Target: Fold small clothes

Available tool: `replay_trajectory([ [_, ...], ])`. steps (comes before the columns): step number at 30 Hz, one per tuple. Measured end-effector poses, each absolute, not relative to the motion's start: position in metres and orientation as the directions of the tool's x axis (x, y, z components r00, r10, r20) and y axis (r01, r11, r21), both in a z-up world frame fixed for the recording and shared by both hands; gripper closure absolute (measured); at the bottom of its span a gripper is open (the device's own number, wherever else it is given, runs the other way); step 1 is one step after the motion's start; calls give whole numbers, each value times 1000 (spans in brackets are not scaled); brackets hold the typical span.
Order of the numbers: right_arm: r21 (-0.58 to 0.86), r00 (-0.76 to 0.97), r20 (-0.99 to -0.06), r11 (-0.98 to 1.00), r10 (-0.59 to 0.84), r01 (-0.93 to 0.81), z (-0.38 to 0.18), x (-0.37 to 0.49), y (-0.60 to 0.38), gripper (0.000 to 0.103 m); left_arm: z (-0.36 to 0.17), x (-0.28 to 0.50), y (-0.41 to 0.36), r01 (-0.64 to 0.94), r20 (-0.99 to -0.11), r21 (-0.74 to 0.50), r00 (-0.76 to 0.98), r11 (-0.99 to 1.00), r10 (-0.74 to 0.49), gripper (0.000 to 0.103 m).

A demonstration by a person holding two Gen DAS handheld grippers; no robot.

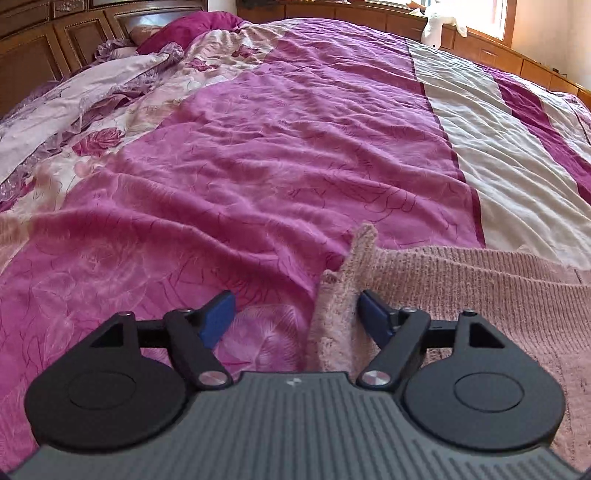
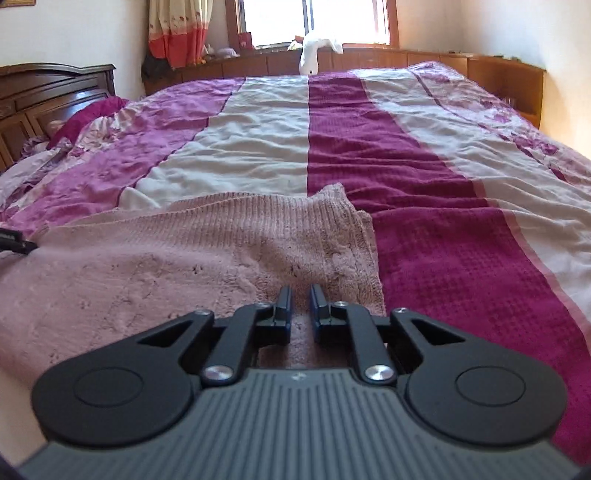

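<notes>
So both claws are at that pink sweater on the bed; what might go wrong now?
1. The left gripper is open, with an upturned edge of the pink knitted sweater between its fingers; closing may catch only a thin bit, which could slip.
2. The right gripper sits low over the sweater, fingers nearly closed; it might also pinch the wrinkled purple-and-cream bedspread and drag it.

A wide bedspread (image 2: 424, 158) in magenta, cream and deep-plum stripes covers the bed. At its head end lie a floral quilt (image 1: 74, 110) and a magenta pillow (image 1: 199, 26) against the carved wooden headboard (image 2: 44, 92). A white plush toy (image 2: 314, 51) hangs over the wooden ledge (image 2: 424, 59) below the window, with a floral curtain (image 2: 177, 29) left of it.
</notes>
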State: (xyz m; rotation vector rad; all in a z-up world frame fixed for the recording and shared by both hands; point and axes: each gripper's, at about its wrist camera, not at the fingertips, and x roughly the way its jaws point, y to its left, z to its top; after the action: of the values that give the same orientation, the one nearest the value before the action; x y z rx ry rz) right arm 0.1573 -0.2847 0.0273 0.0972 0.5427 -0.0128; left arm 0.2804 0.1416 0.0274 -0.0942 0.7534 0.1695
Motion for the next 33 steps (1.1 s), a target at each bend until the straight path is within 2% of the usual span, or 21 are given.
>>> replay_trajectory([
  [2, 100, 852, -523, 994, 13, 47, 31, 156, -285, 90, 31, 275, 142, -185, -689, -26, 715, 982, 116, 23],
  [4, 125, 851, -524, 991, 32, 40, 36, 153, -286, 80, 37, 267, 143, -181, -693, -23, 712, 983, 115, 23],
  [6, 149, 857, -514, 988, 44, 39, 39, 146, -287, 54, 45, 255, 142, -171, -692, -23, 714, 985, 108, 23],
  [8, 158, 865, -500, 986, 34, 52, 43, 136, -288, 46, 54, 241, 142, -156, -691, -16, 716, 988, 102, 23],
  [17, 292, 873, -484, 952, 67, 89, 55, 97, -305, 46, 81, 179, 121, -87, -714, 33, 695, 996, 85, 21],
  [20, 334, 874, -479, 938, 83, 95, 54, 88, -311, 40, 83, 157, 109, -70, -724, 42, 686, 997, 79, 21],
  [24, 338, 868, -493, 933, 64, 123, 49, 81, -320, 38, 79, 130, 90, -59, -736, 7, 676, 998, 45, 21],
  [27, 363, 862, -504, 920, 59, 150, 44, 80, -331, 38, 71, 114, 75, -64, -725, 29, 685, 998, 65, 21],
  [33, 455, 817, -556, 879, 156, 142, 33, 87, -350, 38, 50, 103, 62, -81, -773, -8, 633, 997, 46, 21],
])
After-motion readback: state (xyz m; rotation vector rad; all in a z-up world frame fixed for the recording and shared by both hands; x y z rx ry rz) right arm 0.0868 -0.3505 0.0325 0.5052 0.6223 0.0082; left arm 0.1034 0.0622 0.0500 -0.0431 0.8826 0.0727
